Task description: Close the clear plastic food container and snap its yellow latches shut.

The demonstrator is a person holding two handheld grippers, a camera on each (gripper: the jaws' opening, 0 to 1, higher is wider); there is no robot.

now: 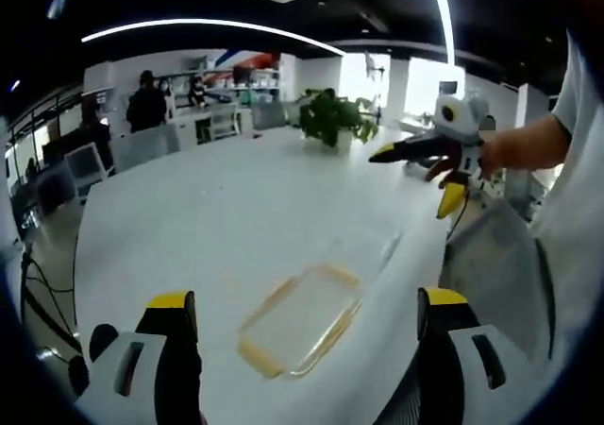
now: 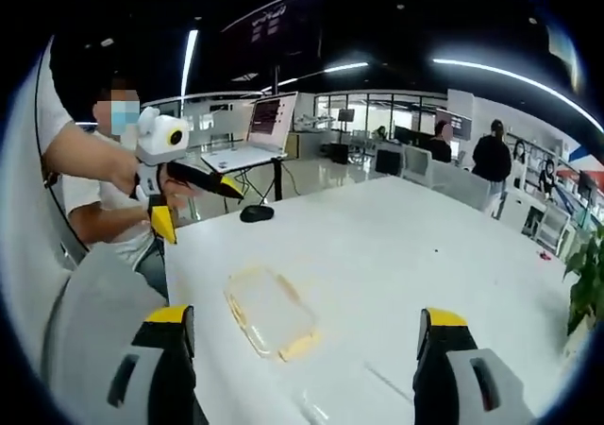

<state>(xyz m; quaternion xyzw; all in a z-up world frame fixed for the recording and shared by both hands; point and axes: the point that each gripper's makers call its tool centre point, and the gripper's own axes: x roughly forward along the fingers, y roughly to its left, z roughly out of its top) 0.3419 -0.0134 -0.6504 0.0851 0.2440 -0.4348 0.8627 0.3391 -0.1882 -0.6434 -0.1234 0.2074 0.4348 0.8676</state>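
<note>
The clear plastic container [image 1: 300, 319] with yellow latches lies flat on the white table [image 1: 226, 217], just ahead of my left gripper [image 1: 307, 298], whose jaws stand wide apart and hold nothing. A faint clear piece [image 1: 376, 251] lies beyond it. My right gripper [image 1: 413, 181], held in a hand, hovers above the table's right side with its yellow-tipped jaws spread. In the right gripper view the container [image 2: 271, 314] sits left of centre, ahead of my open right gripper [image 2: 304, 314]. The left gripper [image 2: 199, 212] hangs open at the table's left end.
A potted plant [image 1: 330, 118] stands at the far end of the table. A laptop [image 2: 264, 127] on a stand and a dark mouse [image 2: 255, 213] are near the table's corner. A grey chair back [image 2: 94, 321] is close by. People stand at distant desks.
</note>
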